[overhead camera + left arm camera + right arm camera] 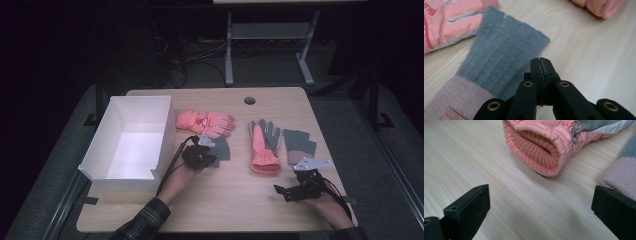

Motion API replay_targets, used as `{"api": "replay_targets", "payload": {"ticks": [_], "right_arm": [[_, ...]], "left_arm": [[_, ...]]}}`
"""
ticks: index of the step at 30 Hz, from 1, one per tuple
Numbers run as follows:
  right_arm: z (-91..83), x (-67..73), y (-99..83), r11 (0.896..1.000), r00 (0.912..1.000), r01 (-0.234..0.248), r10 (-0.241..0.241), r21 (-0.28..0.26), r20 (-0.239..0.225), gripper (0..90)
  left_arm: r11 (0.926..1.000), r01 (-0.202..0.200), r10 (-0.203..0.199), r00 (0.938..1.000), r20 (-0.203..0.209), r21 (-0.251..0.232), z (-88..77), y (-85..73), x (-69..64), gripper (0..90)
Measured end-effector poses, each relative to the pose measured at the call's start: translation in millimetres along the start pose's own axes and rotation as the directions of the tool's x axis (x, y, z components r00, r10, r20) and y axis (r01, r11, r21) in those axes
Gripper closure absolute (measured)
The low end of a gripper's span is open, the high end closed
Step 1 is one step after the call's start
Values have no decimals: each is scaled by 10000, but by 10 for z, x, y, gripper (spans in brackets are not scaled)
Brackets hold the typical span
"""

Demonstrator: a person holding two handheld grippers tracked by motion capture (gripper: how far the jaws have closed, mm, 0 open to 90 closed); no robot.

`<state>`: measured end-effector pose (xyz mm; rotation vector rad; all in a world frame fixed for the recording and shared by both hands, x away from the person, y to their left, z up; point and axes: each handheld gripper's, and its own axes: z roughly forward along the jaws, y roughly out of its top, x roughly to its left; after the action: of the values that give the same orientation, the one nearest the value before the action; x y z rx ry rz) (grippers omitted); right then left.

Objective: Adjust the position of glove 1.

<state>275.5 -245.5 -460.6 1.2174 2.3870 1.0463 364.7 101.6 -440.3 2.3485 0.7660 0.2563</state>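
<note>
- Grey knit glove (499, 62) flat on worktop (240, 200), beside coral ski glove (205, 121)
- Left tool (541, 61) jaws pressed together, empty, over glove's edge
- Right tool (539, 207) jaws spread wide, empty, facing second coral glove (544, 147)

Table (486, 157): pale wood-grain top, smooth, matt. Grey glove (504, 55): ribbed knit cloth, with pink knit cuff. Coral ski glove (544, 147) beside it: smooth synthetic shell, ribbed knit lining. Box (125, 135): white, matt.
</note>
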Motion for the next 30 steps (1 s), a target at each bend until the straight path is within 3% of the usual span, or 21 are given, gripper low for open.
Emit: {"api": "replay_targets", "payload": {"ticks": [12, 20, 30], "right_arm": [[3, -22, 2, 10000, 10000, 3, -2, -41, 79, 18], [3, -36, -4, 10000, 9999, -2, 3, -71, 114, 18], [15, -36, 2, 10000, 10000, 4, -3, -69, 99, 18]], "left_arm": [[9989, 258, -258, 9997, 19, 394, 135, -26, 59, 896], [9990, -68, 47, 9988, 479, 447, 174, 1, -55, 897], [9992, -260, 215, 9898, 1407, 300, 261, 74, -280, 896]]}}
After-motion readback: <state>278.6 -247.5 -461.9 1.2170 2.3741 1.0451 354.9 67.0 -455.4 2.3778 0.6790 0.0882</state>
